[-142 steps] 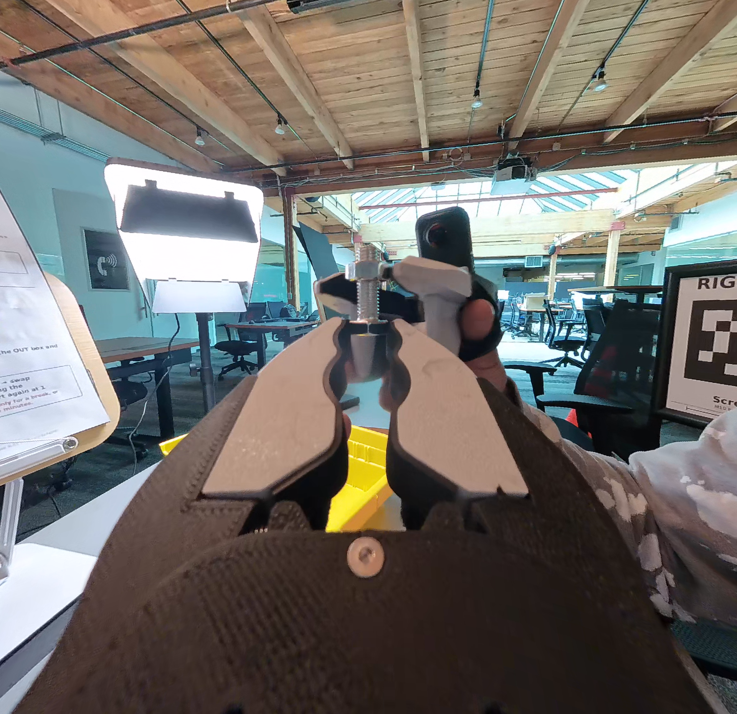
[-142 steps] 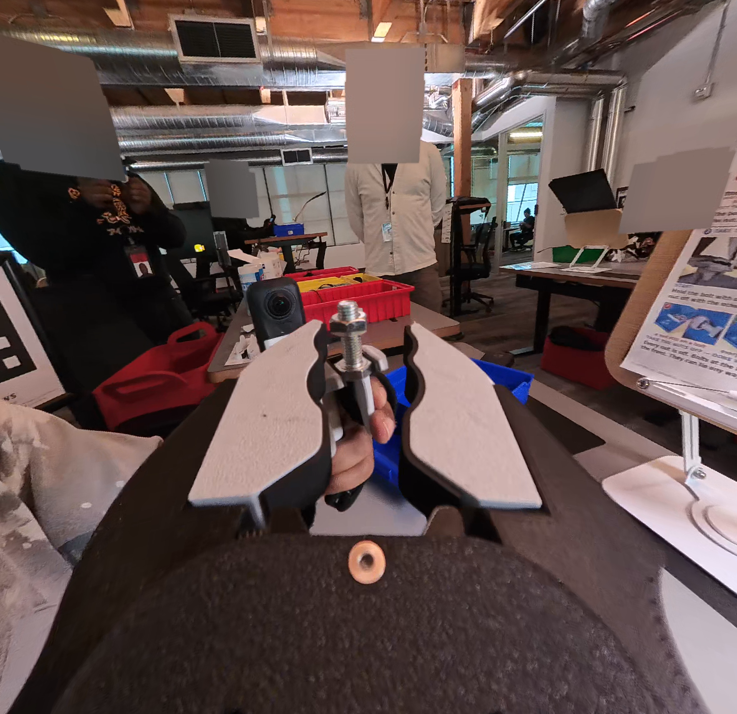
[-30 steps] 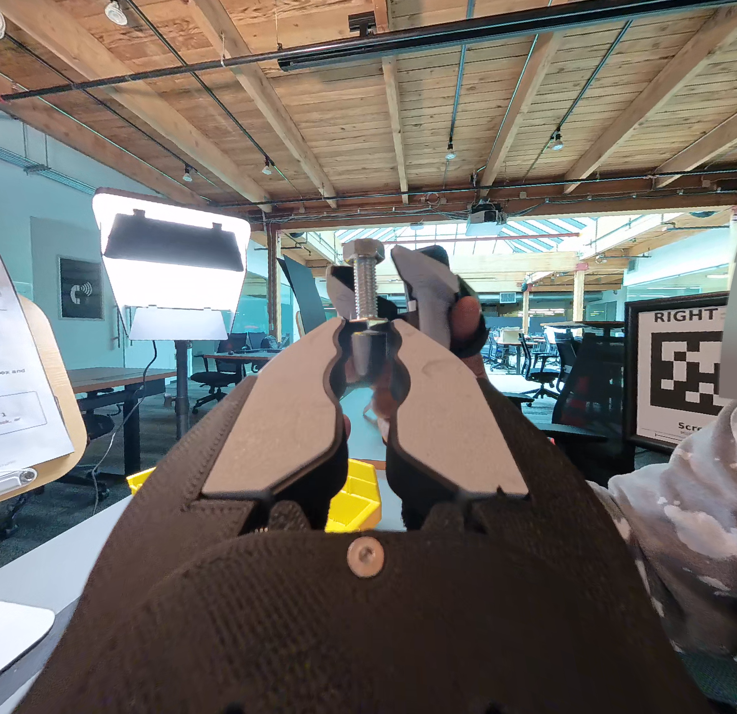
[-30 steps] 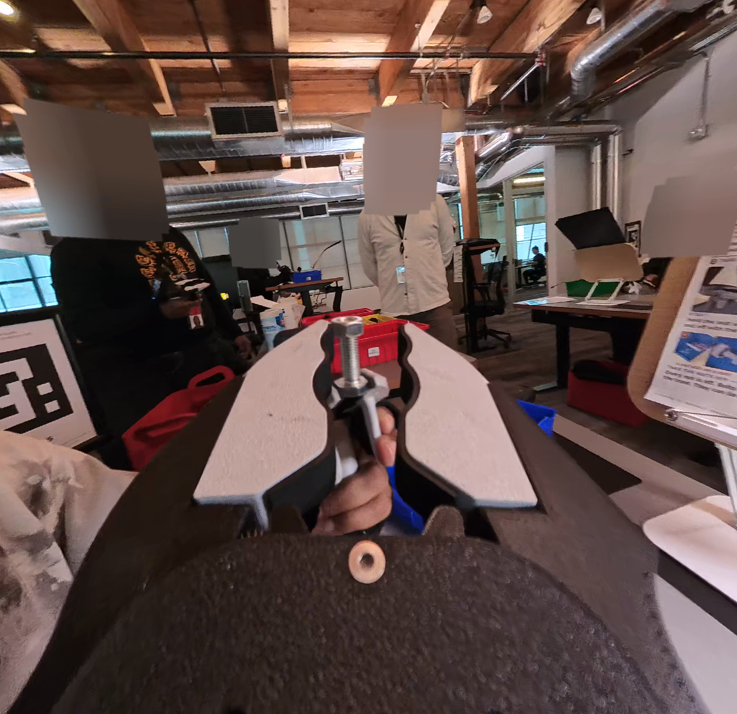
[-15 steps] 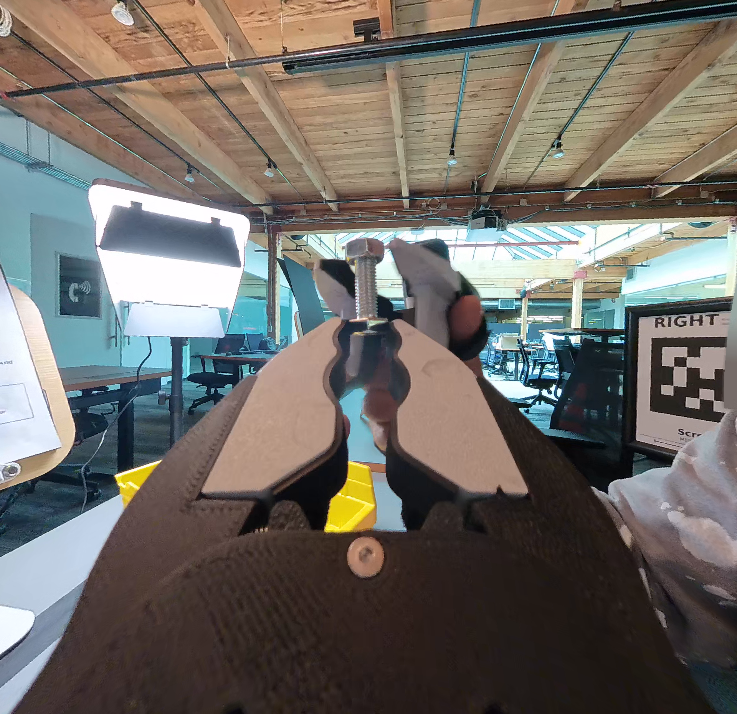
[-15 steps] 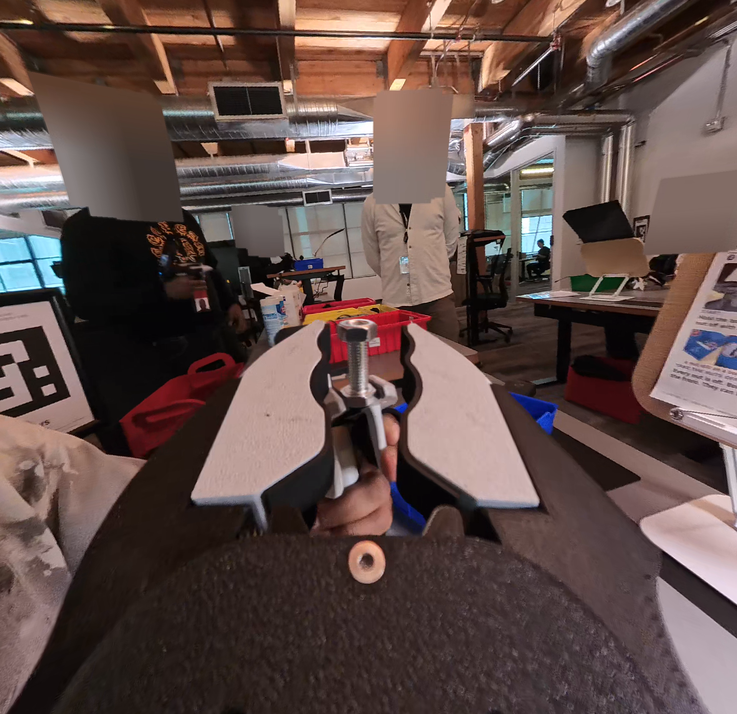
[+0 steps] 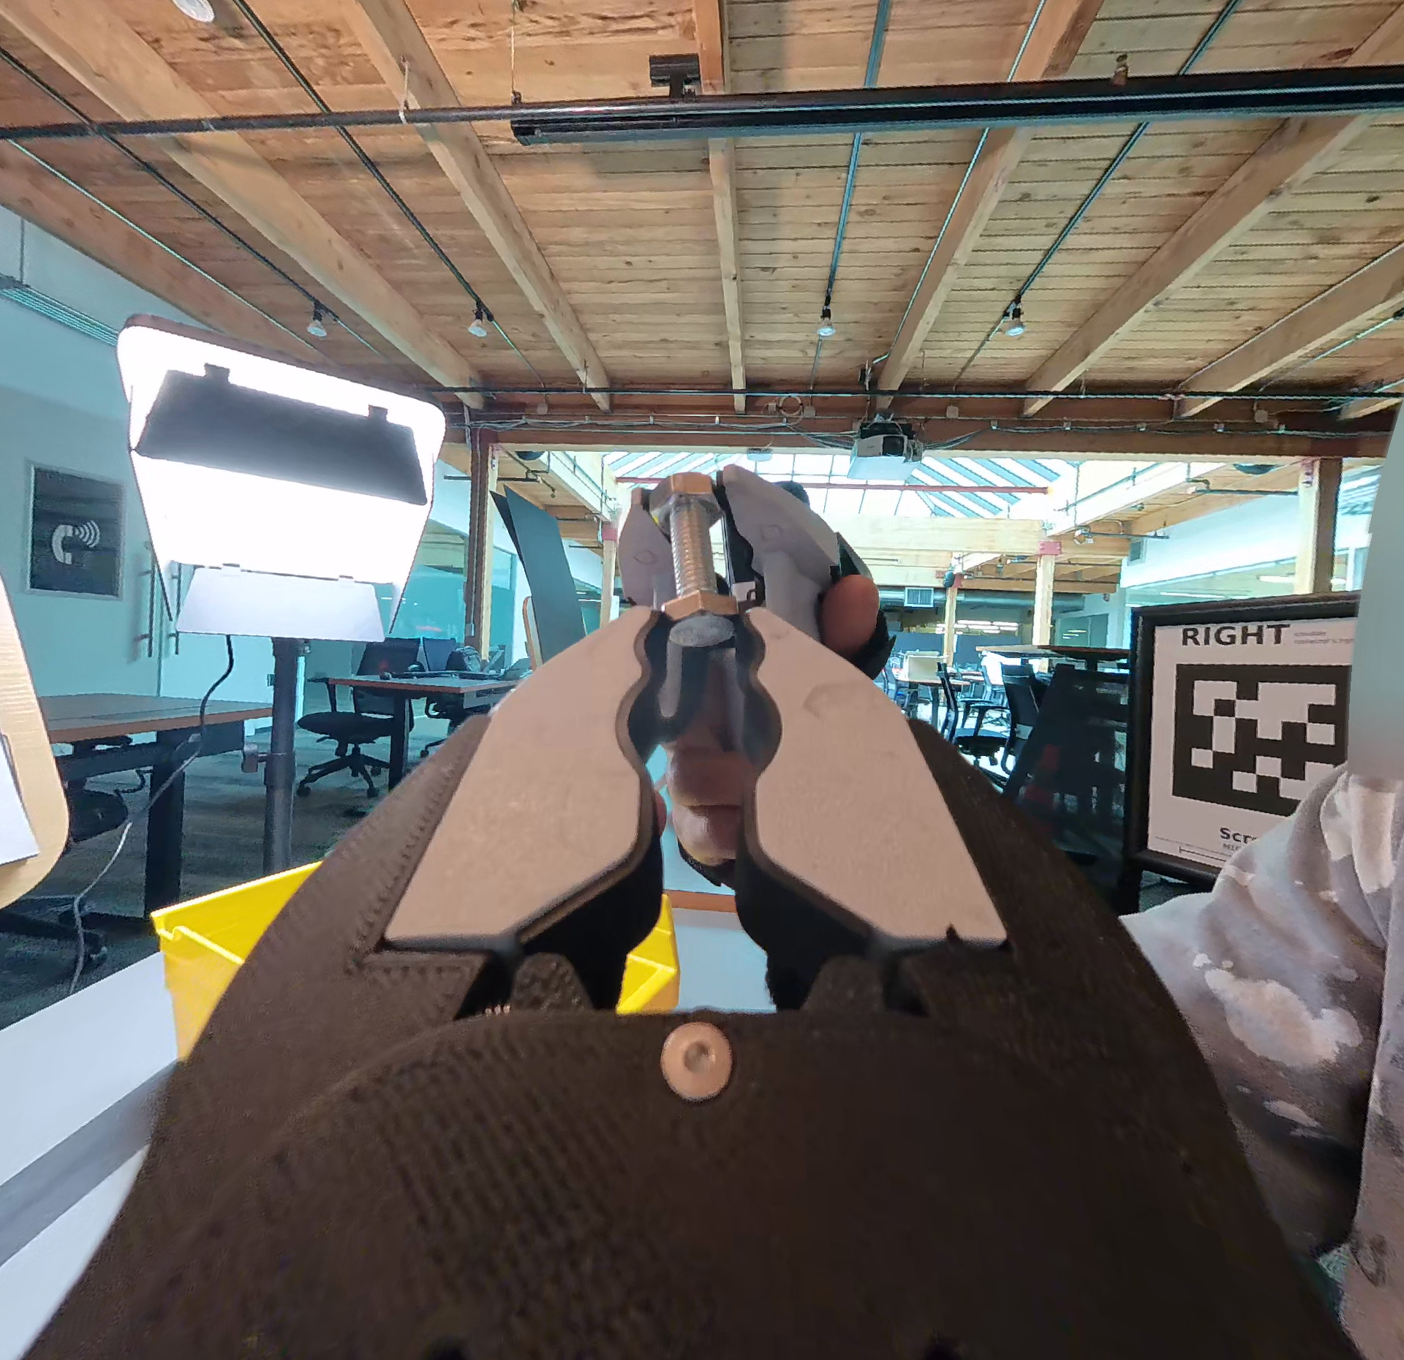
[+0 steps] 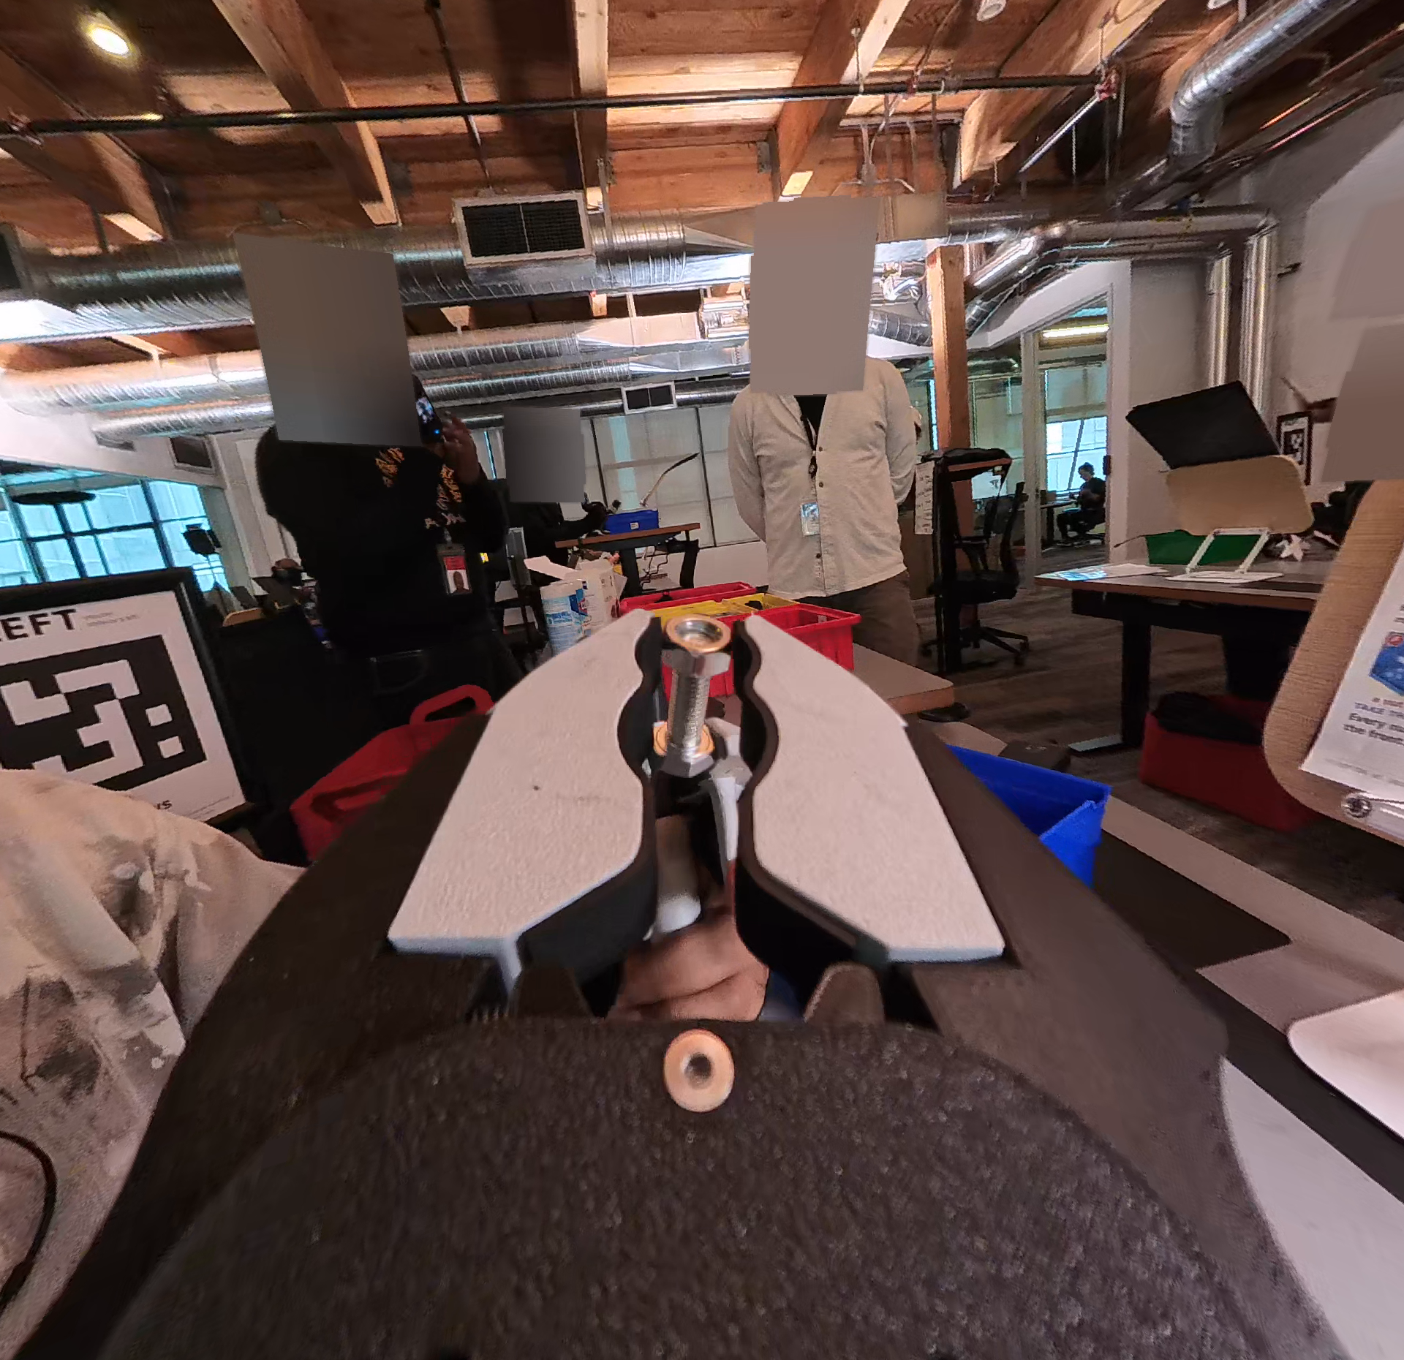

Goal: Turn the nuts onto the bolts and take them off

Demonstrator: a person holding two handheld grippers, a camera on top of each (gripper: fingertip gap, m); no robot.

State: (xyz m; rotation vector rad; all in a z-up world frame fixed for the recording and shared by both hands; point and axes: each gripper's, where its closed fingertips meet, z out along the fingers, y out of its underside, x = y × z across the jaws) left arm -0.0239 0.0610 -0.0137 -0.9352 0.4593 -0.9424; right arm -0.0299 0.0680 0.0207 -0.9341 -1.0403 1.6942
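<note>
**Two hand-held grippers share one bolt in mid-air**

Both cameras look up toward a wooden beamed ceiling in an open office.

In the left wrist view, the left hand-held gripper is closed on the head end of a silver bolt, its grey fingers pinched together just under the hex head. The threaded shaft rises upright from the fingertips. At the top of the shaft sits a nut, held between the tips of the right hand-held gripper, which reaches in from the far side. A bare fingertip of the person's hand shows behind it, and a pale mottled sleeve fills the lower right. Below the fingers, a yellow bin rests on the white counter. A bright studio light panel stands at left, and a framed black-and-white marker sign stands at right.

In the right wrist view, the right hand-held gripper is closed on the nut, pinched between its fingertips; the nut's open hole faces the camera. The bolt runs down from the nut to the left hand-held gripper, seen between the fingers, with the person's hand beneath. A blue bin lies to the right and red bins sit on a farther table. Two people stand in the background.
</note>
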